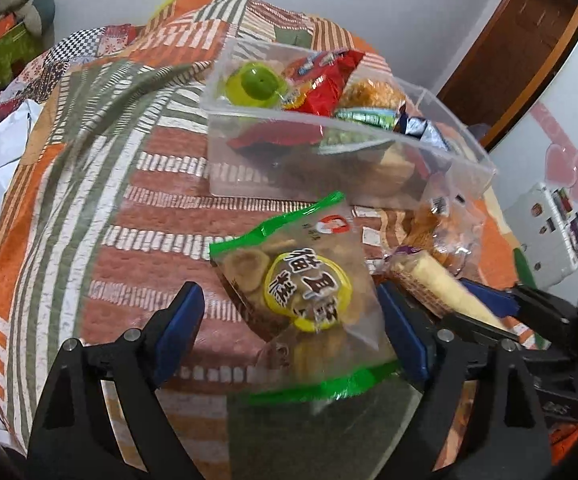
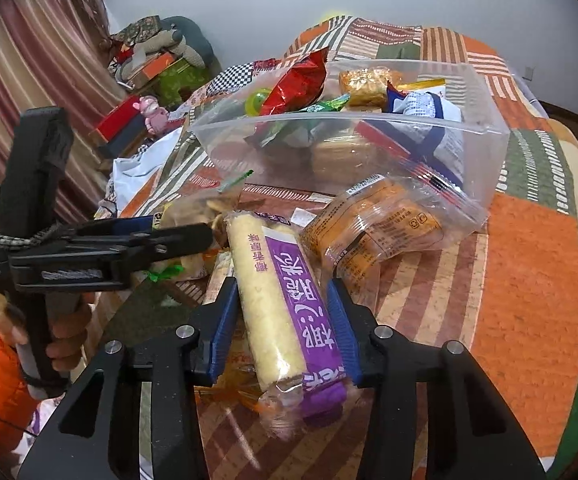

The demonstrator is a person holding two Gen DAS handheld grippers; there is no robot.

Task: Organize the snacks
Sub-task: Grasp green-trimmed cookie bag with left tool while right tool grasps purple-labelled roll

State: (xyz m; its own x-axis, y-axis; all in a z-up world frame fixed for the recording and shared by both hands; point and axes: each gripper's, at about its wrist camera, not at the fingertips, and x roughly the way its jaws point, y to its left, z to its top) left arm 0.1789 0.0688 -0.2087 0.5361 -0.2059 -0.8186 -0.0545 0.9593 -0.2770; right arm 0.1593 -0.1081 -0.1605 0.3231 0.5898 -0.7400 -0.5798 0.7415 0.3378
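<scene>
Left gripper jaws spread wide, green-edged biscuit bag lying between them on patchwork quilt, pads not pressing it. Right gripper clamped on purple-labelled cream roll (long, pale yellow), roll lengthwise between blue pads. Clear plastic bin of snacks just beyond, near quilt's far edge.

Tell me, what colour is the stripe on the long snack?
Purple, clearest from the right wrist.
</scene>
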